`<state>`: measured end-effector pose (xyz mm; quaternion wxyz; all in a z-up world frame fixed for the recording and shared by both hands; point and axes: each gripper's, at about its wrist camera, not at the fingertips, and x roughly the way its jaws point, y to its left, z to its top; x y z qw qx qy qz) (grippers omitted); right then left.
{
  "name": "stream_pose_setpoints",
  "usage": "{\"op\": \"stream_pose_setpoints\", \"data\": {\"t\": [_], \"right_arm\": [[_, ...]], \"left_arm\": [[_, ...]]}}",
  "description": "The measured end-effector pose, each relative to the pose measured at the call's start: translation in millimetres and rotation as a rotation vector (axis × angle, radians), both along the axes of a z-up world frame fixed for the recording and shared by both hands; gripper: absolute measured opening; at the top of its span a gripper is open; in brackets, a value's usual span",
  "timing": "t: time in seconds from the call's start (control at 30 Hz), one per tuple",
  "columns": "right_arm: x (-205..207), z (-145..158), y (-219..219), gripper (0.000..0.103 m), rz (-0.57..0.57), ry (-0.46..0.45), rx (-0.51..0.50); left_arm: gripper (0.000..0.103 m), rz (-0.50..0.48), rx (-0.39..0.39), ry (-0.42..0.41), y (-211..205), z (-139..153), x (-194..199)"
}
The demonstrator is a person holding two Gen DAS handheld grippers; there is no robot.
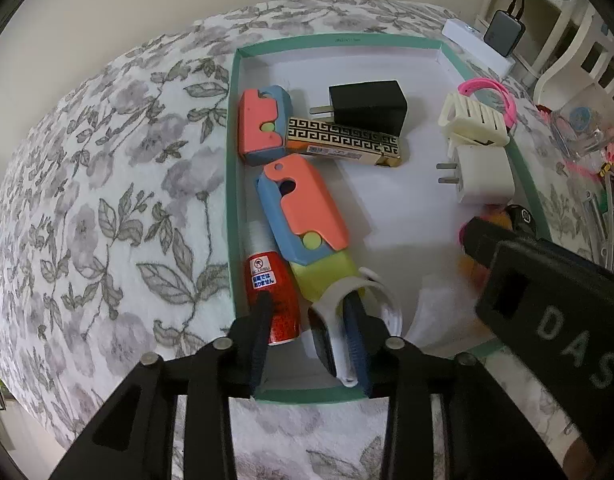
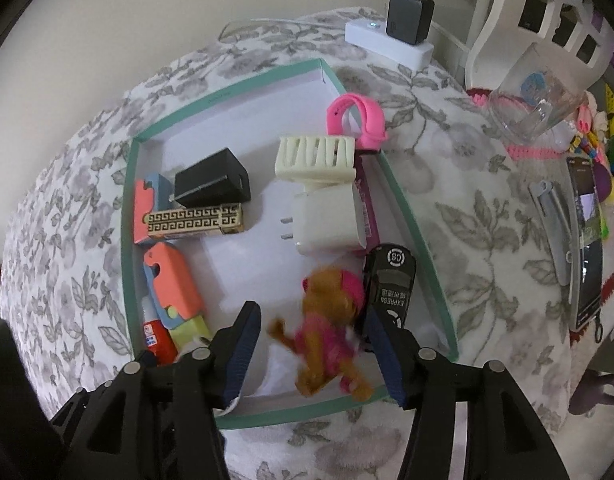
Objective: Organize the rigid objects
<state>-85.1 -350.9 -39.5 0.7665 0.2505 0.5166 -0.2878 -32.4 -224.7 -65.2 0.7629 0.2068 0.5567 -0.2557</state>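
A shallow green-rimmed white box (image 1: 231, 128) (image 2: 129, 216) lies on a floral cloth and holds several objects. My left gripper (image 1: 307, 312) is open at the box's near left corner, its fingers astride a white smartwatch (image 1: 331, 340), next to a red tube (image 1: 273, 292) and an orange-blue-yellow toy (image 1: 307, 216). My right gripper (image 2: 311, 334) is open, with a blurred brown-and-pink toy figure (image 2: 327, 332) between its fingers, not gripped. A black toy car (image 2: 389, 284) lies just right of the figure.
In the box are also a black plug (image 1: 367, 106), a patterned gold-black box (image 1: 343, 142), a white plug (image 2: 327, 220), a cream comb-like piece (image 2: 315, 156) and a pink band (image 2: 359, 120). A power strip (image 2: 387, 40), glass (image 2: 535, 96), phone (image 2: 587, 244) and small toys lie to the right.
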Motion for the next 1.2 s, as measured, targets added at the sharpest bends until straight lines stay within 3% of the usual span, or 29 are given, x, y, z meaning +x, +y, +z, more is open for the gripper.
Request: {"op": "stream_pose_setpoints", "data": {"t": [0.37, 0.6, 0.7, 0.83, 0.9, 1.0, 1.13, 1.2], "right_arm": [[-0.7, 26.6, 6.4, 0.061, -0.005, -0.076, -0.061], [-1.4, 30.3, 5.3, 0.061, -0.006, -0.087, -0.070], [1.8, 26.0, 9.0, 0.062, 0.014, -0.068, -0.074], [6.4, 23.3, 14.8, 0.069, 0.041, -0.053, -0.082], [9.1, 22.2, 18.2, 0.071, 0.056, -0.047, -0.090], [12.9, 19.9, 22.8, 0.085, 0.075, -0.035, -0.105], [17.6, 16.3, 29.3, 0.089, 0.107, -0.021, -0.116], [20.1, 14.7, 32.7, 0.103, 0.118, -0.013, -0.125]], "left_arm": [[0.053, 0.038, -0.050, 0.002, 8.5, 17.9, 7.9], [0.056, 0.145, -0.057, 0.000, 28.1, 23.1, 25.8], [0.063, 0.201, -0.058, -0.006, 37.9, 25.4, 35.1], [0.067, 0.275, -0.041, -0.013, 52.9, 25.9, 49.9], [0.080, 0.304, -0.044, -0.005, 60.0, 25.8, 56.4], [0.081, 0.354, -0.053, 0.009, 72.0, 24.8, 66.1], [0.086, 0.381, -0.049, -0.001, 81.4, 25.2, 72.0], [0.092, 0.389, -0.057, -0.004, 85.4, 26.1, 73.7]]}}
